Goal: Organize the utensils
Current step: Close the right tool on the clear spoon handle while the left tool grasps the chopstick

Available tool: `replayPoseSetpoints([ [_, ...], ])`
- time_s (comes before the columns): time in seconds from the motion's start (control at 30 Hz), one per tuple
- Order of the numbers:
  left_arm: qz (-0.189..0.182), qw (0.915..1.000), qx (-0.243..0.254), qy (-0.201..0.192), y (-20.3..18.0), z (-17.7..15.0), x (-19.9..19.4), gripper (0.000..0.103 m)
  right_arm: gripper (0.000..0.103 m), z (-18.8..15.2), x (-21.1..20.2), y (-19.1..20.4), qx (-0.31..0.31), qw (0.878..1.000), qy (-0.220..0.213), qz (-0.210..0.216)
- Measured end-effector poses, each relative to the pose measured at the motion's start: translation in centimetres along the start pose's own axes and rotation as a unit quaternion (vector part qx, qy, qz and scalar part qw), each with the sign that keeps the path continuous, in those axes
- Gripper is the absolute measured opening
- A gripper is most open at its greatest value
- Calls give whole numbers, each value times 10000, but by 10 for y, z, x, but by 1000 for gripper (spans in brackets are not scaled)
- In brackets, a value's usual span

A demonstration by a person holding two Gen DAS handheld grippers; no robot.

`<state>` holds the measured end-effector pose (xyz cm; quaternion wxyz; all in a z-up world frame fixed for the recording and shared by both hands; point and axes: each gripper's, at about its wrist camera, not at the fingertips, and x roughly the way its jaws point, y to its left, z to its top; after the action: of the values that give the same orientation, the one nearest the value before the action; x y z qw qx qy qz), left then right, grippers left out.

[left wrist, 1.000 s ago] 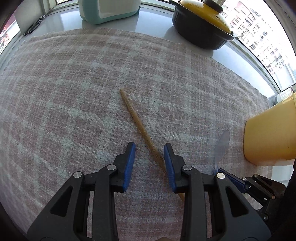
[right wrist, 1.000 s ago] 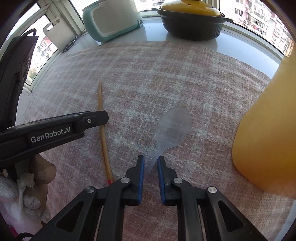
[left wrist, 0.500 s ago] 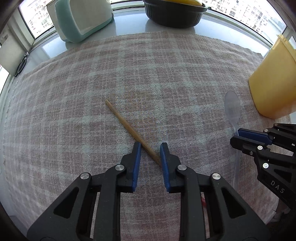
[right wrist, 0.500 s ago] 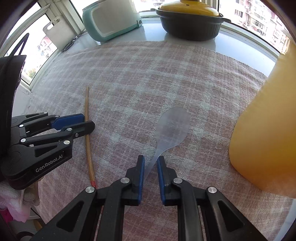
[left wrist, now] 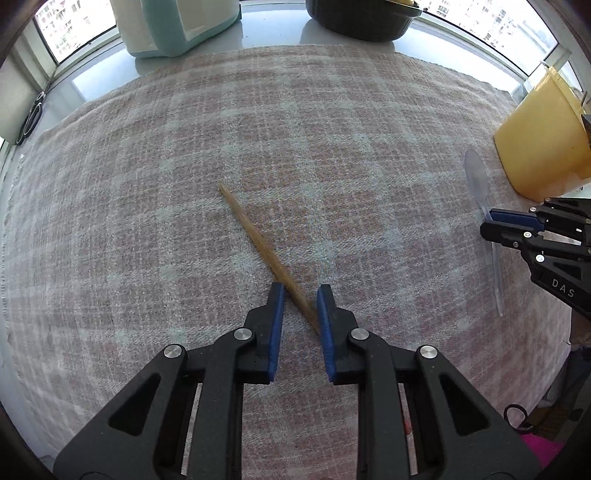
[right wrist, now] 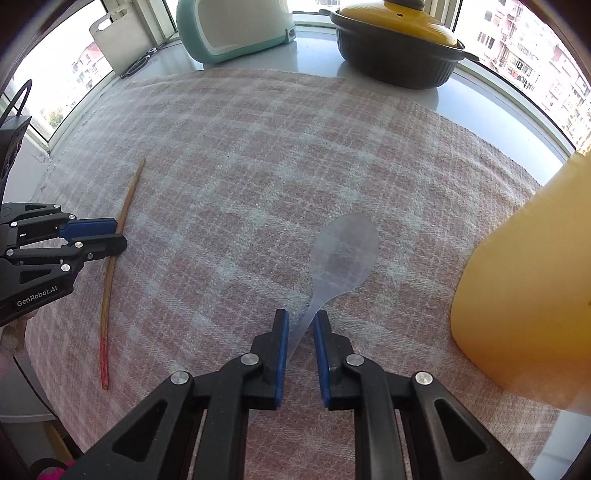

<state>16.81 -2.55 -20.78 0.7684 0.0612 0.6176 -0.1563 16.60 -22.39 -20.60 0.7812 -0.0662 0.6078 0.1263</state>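
A wooden chopstick (left wrist: pixel 258 243) with a red end lies on the plaid cloth (left wrist: pixel 184 166). My left gripper (left wrist: pixel 300 295) is open, its jaws on either side of the chopstick, not closed on it. It also shows in the right wrist view (right wrist: pixel 110 236) beside the chopstick (right wrist: pixel 114 251). A clear plastic spoon (right wrist: pixel 343 254) lies on the cloth. My right gripper (right wrist: pixel 299 321) is open with its jaws straddling the spoon's handle. The spoon (left wrist: pixel 476 181) and right gripper (left wrist: pixel 491 225) show at the right of the left wrist view.
A yellow plastic container (right wrist: pixel 524 288) stands close on the right; it also shows in the left wrist view (left wrist: pixel 543 144). A black pot with a yellow lid (right wrist: pixel 399 48) and a teal-and-white appliance (right wrist: pixel 232 29) stand at the back by the windows.
The left gripper's jaws narrowed around the chopstick and the view swung left. The right gripper stayed around the spoon's handle, its jaws slightly wider.
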Motion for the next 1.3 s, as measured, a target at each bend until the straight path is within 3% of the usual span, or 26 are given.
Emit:
replayPoseSetpoints([
  [0.1, -204, 9985, -508, 21, 15, 3, 0, 25, 14, 3, 1, -1, 105, 9999, 22, 9],
  [0.2, -216, 9977, -644, -31, 19, 6, 0, 25, 16, 6, 2, 0, 155, 9999, 35, 2],
  [0.27, -87, 9987, -486, -78, 12, 14, 3, 23, 16, 6, 2, 1, 124, 9999, 46, -32],
  [0.33, -57, 9996, -246, -122, -4, 16, 4, 13, 16, 6, 2, 2, 101, 9999, 48, -58],
  [0.57, -334, 9992, 111, -200, -34, 18, 9, 13, 16, 8, 4, 5, 135, 9999, 45, -28],
  [0.67, -233, 9991, 299, -200, -43, 17, 9, 13, 19, 11, 5, 5, 216, 9997, 68, 48],
  [0.8, -182, 9997, -10, -151, -44, 28, 16, 15, 18, 12, 5, 6, 153, 9998, 91, -22],
  [0.97, -120, 9994, -29, -319, -48, 34, 20, 7, 6, 12, 6, 11, 46, 9998, 28, -190],
  [1.13, -684, 9947, -569, -525, -37, 27, 18, 4, 2, 6, 2, 3, 268, 9996, -124, -47],
  [1.3, -785, 9899, -800, -864, -35, 11, 1, 4, 2, -6, -11, -5, 503, 9978, -407, 130],
])
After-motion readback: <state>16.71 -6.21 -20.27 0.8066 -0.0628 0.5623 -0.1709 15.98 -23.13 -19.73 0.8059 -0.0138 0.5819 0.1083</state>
